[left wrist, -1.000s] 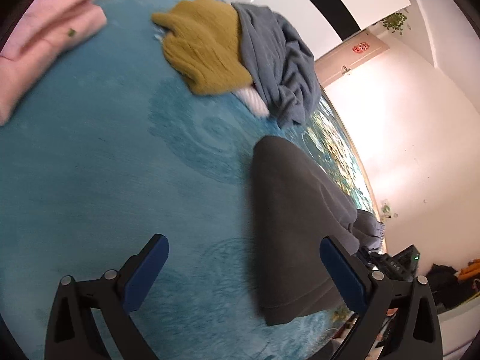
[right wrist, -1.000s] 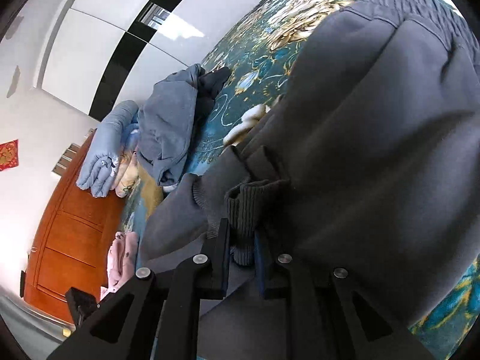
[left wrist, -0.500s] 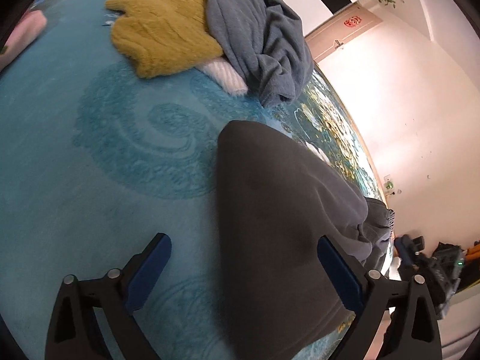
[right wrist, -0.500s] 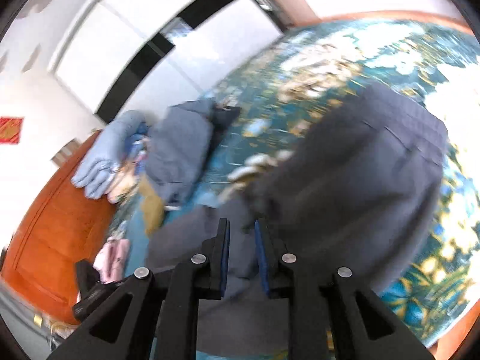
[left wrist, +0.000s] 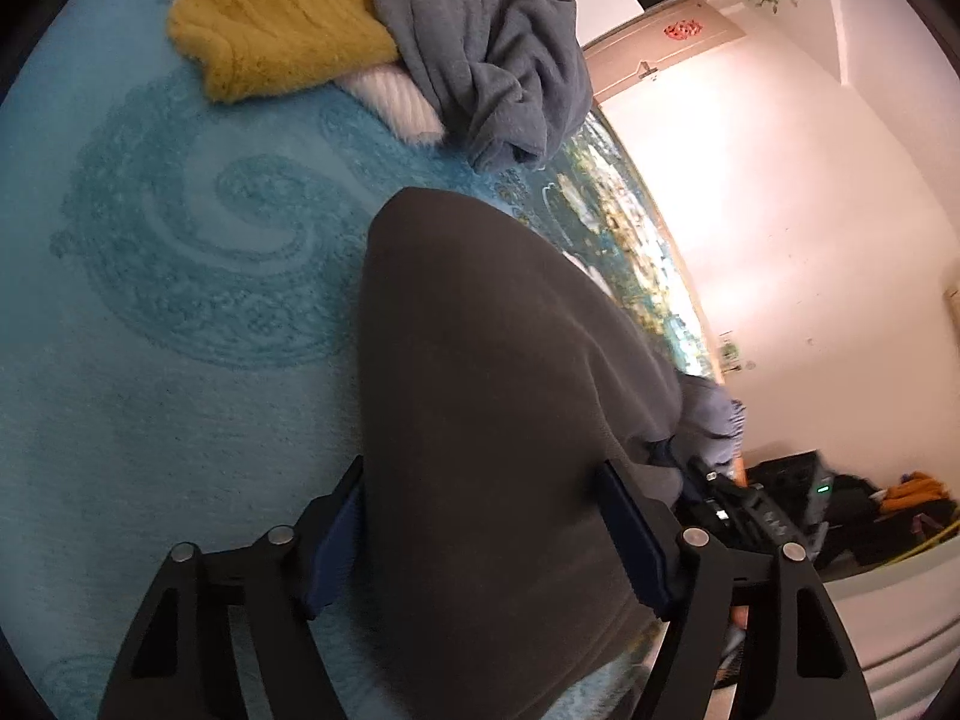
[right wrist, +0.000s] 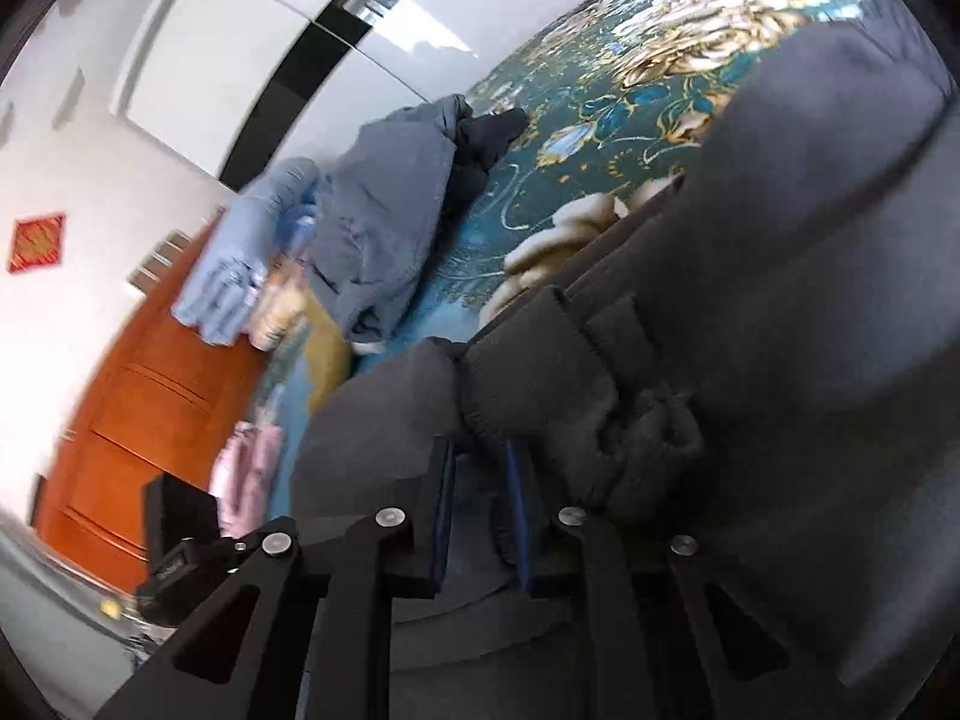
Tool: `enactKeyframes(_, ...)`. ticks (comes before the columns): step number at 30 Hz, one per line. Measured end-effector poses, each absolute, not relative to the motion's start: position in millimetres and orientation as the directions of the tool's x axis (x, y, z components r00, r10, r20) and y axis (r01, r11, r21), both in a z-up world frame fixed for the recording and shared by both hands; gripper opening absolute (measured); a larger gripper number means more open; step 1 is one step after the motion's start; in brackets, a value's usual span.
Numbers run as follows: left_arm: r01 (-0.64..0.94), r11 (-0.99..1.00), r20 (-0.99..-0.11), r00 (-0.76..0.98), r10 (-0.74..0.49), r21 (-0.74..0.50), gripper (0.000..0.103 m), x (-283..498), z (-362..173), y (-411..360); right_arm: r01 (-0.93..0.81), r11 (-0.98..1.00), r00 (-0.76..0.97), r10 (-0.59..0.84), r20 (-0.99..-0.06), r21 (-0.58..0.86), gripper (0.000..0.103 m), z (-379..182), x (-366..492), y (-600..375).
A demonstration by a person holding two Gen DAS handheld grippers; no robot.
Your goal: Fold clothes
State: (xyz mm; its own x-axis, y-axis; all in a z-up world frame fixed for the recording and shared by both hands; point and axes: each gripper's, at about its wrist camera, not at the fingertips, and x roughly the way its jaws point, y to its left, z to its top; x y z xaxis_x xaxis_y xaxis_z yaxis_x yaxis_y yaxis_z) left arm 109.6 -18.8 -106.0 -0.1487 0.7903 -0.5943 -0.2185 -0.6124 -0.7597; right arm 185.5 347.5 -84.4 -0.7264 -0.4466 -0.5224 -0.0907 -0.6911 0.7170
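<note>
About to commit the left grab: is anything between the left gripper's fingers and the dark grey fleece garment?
Nothing visible. The dark grey fleece garment already lies between the closing jaws of the left gripper. The mustard knit sweater and blue-grey crumpled garment lie farther off, apart.

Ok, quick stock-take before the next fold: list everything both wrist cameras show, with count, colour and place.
Sweatpants: one, dark grey, on the carpet, between the left jaws, cuff in the right gripper.
Carpet: one, teal with floral border, under everything.
Yellow garment: one, mustard, far end of carpet.
Blue-grey garment: one, crumpled beside the yellow one.
White item: one, peeking from under those two.
Light blue garment: one, by the wooden door.
Pink garment: one, at the carpet edge, blurred.
Wooden door: one, orange-brown, behind the pile.
Left gripper: black, blue pads, closing around the sweatpants.
Right gripper: black, shut on the cuff.
</note>
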Motion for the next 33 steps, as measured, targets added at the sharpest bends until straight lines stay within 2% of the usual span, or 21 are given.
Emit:
enactKeyframes(3, -0.195, -0.585, -0.568, -0.139, 0.811, -0.787, 0.076, 110.3, -108.8, -24.7, -0.089, -0.681, -0.732, -0.45, -0.512, 0.726, 0.017, -80.0, 190.8, 349.4)
enactKeyframes(8, -0.206, -0.616, -0.596, -0.159, 0.787, -0.76, 0.072, 115.4, -107.5, -23.8, -0.067, -0.731, -0.75, -0.413, -0.517, 0.679, 0.019, -52.4, 206.6, 346.1)
enactKeyframes(10, -0.201, -0.643, -0.619, -0.173, 0.766, -0.739, 0.053, 116.3, -106.8, -23.1, -0.062, -0.736, -0.759, -0.404, -0.51, 0.675, 0.02, -45.7, 212.9, 347.9)
enactKeyframes(11, -0.189, -0.657, -0.631, -0.18, 0.754, -0.73, 0.048, 116.2, -107.8, -24.5, -0.067, -0.736, -0.764, -0.396, -0.509, 0.673, 0.022, -43.2, 216.8, 350.0)
enactKeyframes(13, -0.162, -0.659, -0.632, -0.189, 0.751, -0.735, 0.029, 115.6, -110.0, -29.5, -0.081, -0.734, -0.771, -0.382, -0.509, 0.674, 0.025, -40.9, 223.1, 354.7)
enactKeyframes(18, -0.135, -0.653, -0.617, -0.231, 0.752, -0.745, 0.013, 116.2, -101.9, -41.3, -0.119, -0.724, -0.779, -0.356, -0.516, 0.679, 0.025, -41.1, 234.9, 364.1)
enactKeyframes(25, -0.174, -0.679, -0.598, -0.352, 0.72, -0.714, 0.011, 114.6, -63.9, -74.0, -0.141, -0.729, -0.792, -0.323, -0.518, 0.67, 0.025, -32.2, 249.2, 372.0)
enactKeyframes(28, -0.121, -0.698, -0.605, -0.41, 0.682, -0.705, 0.011, 107.1, -61.9, -113.8, -0.135, -0.731, -0.8, -0.318, -0.509, 0.669, 0.025, -27.2, 254.1, 373.9)
enactKeyframes(33, 0.014, -0.704, -0.639, -0.431, 0.637, -0.71, 0.011, 105.4, -90.9, -173.8, -0.127, -0.728, -0.803, -0.323, -0.501, 0.673, 0.025, -25.6, 255.6, 372.6)
